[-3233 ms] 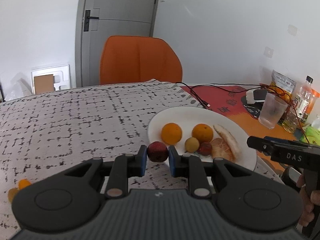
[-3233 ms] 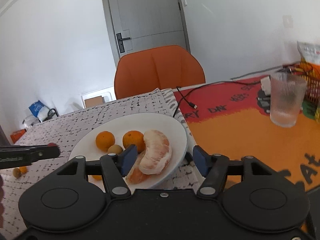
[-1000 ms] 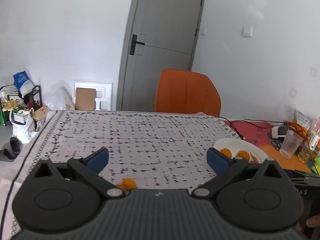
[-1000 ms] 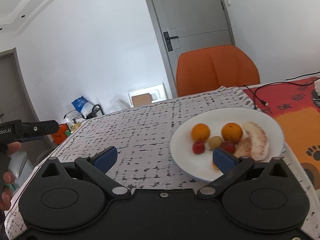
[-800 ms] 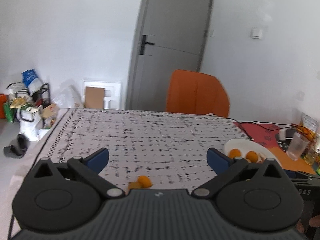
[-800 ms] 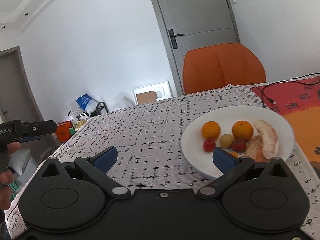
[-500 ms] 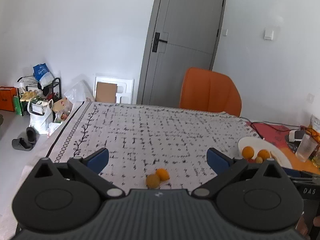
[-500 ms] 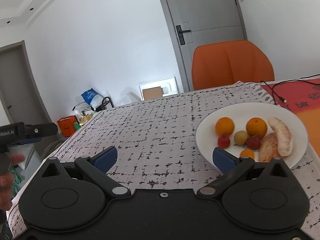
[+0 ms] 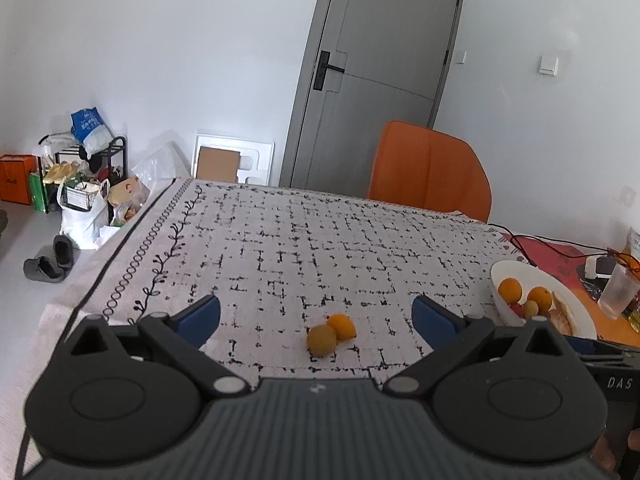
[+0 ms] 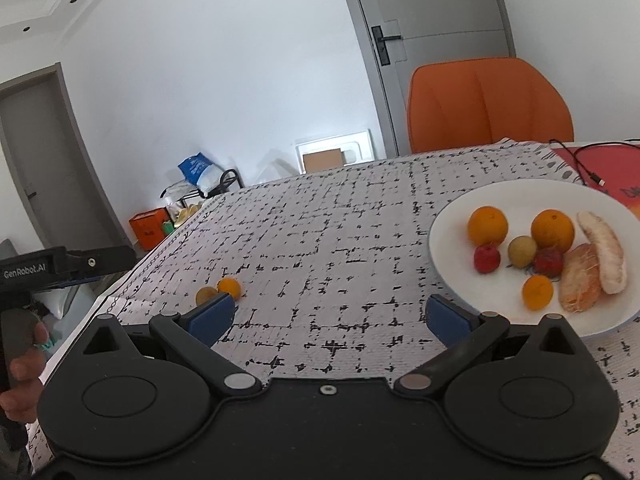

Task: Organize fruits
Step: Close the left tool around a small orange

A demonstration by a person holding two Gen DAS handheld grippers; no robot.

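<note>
Two loose fruits lie on the patterned tablecloth (image 9: 280,248) ahead of your left gripper (image 9: 316,318): a dull yellow-brown fruit (image 9: 322,339) and a small orange fruit (image 9: 341,326), touching each other. Your left gripper's blue pads are spread wide with nothing between them; both fruits sit in the open gap, beyond the fingertips. In the right wrist view the same pair appears far left, and the yellow-brown one is partly hidden behind your right gripper's left pad.

Your right gripper (image 10: 330,320) is likewise spread wide and holds nothing.

White plate (image 10: 452,216), right side of the cloth, well apart from the loose pair. On it: two oranges (image 10: 487,225), a yellow-green round fruit (image 10: 522,251), two small red fruits (image 10: 487,258), a small orange fruit near the front, and two peeled citrus segments (image 10: 602,252) at the right. The plate's right rim is cut off by the frame edge; its near rim is hidden behind your right gripper's finger. In the left wrist view the plate's near half is covered by the gripper body.

Your left hand (image 10: 24,364) on its grip is only partly visible at the frame edge.

Orange chair (image 9: 430,170) stands behind the table. The glass (image 9: 618,294) at far right is partly cut off; items beside it are too small to identify
</note>
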